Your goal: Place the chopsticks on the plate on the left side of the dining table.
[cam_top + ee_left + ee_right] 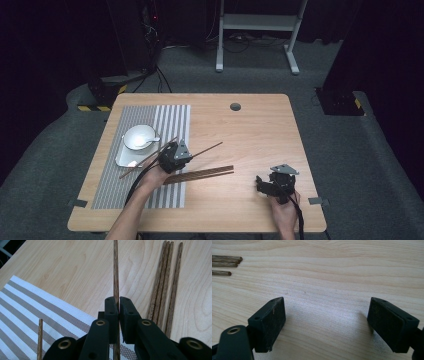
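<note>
While the left gripper hovers over the right edge of the grey-and-white striped placemat, its jaws are clamped together on a single dark brown wooden chopstick. That chopstick is lifted off the light wooden tabletop and runs on a slant from near left to far right, sticking out of the gripper on both sides. From the left gripper view the same stick passes straight through the narrow gap between the two black pads and points away over the bare wood.

Just nearer than the left gripper, a bundle of dark brown wooden chopsticks lies flat, partly on the placemat and partly on the tabletop to its right. In the left gripper view they lie to the right of the clamped stick, apart from it. One more brown stick shows at the lower left of that view, over the stripes.

A white round bowl with a white spoon in it rests on a white dish on the placemat, left of the left gripper.

Over at the near right of the tabletop, the right gripper is well apart from the chopsticks, its jaws standing wide apart with nothing but bare wood between them.
</note>
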`<state>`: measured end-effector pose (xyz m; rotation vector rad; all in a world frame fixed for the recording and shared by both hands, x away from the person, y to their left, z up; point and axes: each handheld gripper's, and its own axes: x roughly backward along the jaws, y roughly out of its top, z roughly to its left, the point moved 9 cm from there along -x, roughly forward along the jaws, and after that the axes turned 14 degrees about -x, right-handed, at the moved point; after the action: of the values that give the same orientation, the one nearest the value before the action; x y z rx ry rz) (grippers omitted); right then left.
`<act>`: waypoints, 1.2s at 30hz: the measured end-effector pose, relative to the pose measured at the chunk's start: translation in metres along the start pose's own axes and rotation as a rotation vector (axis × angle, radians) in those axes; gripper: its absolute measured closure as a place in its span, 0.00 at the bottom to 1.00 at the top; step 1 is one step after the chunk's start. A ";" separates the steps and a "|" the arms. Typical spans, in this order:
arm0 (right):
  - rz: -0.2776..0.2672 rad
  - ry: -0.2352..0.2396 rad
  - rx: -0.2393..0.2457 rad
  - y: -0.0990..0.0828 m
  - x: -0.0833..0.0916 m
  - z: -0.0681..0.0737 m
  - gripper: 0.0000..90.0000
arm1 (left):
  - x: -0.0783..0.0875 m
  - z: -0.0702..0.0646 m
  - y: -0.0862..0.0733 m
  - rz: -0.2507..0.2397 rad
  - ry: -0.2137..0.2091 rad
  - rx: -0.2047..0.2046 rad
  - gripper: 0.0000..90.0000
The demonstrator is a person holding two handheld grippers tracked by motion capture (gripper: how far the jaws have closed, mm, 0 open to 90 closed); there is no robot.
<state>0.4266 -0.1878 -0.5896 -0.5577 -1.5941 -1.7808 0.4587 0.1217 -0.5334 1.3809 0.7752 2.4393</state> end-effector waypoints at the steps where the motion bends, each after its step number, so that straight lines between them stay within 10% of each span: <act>1: 0.000 0.000 0.000 0.000 0.000 0.000 0.16 | 0.001 0.001 0.000 0.001 0.001 0.000 0.94; 36: 0.000 0.000 0.000 0.000 0.000 0.000 0.16 | 0.024 0.004 -0.013 -0.003 0.011 0.030 0.94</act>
<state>0.4265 -0.1877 -0.5896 -0.5577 -1.5940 -1.7810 0.4492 0.1443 -0.5214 1.3769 0.8191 2.4445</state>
